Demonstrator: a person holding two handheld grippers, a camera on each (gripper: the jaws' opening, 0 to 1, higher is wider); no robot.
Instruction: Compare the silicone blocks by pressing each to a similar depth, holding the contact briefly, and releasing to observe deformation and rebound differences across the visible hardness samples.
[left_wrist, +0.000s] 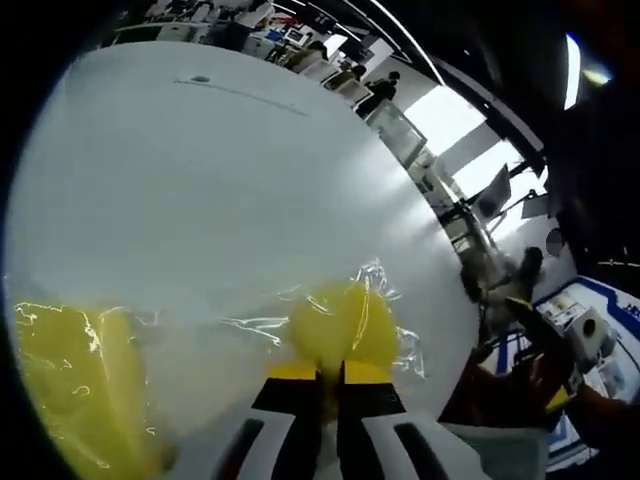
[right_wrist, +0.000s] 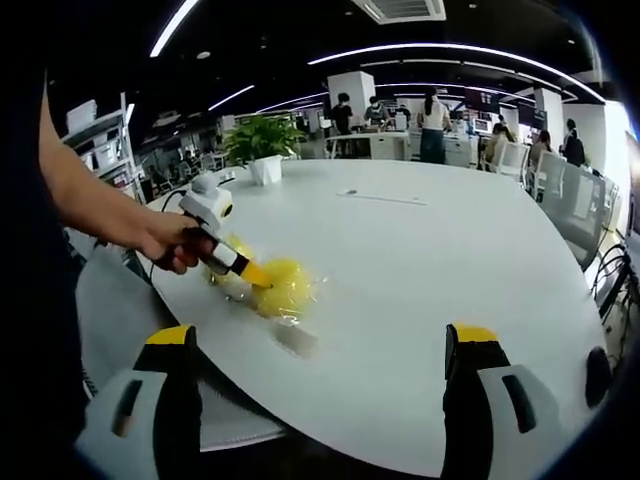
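In the left gripper view, your left gripper (left_wrist: 327, 372) has its two yellow-tipped fingers (left_wrist: 293, 372) pressed close together, with only a thin gap between them. Their tips touch a yellow silicone block (left_wrist: 345, 322) wrapped in clear plastic film (left_wrist: 385, 285), which lies directly ahead of the fingertips on the white table (left_wrist: 220, 190). A second yellow block (left_wrist: 75, 385), also under crinkled film, lies well off to the left of the fingers, near the table's edge.

In the right gripper view, your right gripper (right_wrist: 322, 345) has its fingers (right_wrist: 172, 345) spread wide apart, holding nothing. It hangs near the edge of the table (right_wrist: 430, 260), apart from the blocks. Ahead of its left finger, your hand (right_wrist: 172, 243) grips the left gripper (right_wrist: 258, 276), whose tips rest against the yellow block (right_wrist: 283, 287) in its film. The other yellow block (right_wrist: 232, 248) sits just behind that gripper, mostly hidden by it.

Beyond the fingers, at the far side of the table, stands a potted plant (right_wrist: 262, 142). Farther back, several people (right_wrist: 433, 118) stand among office desks.
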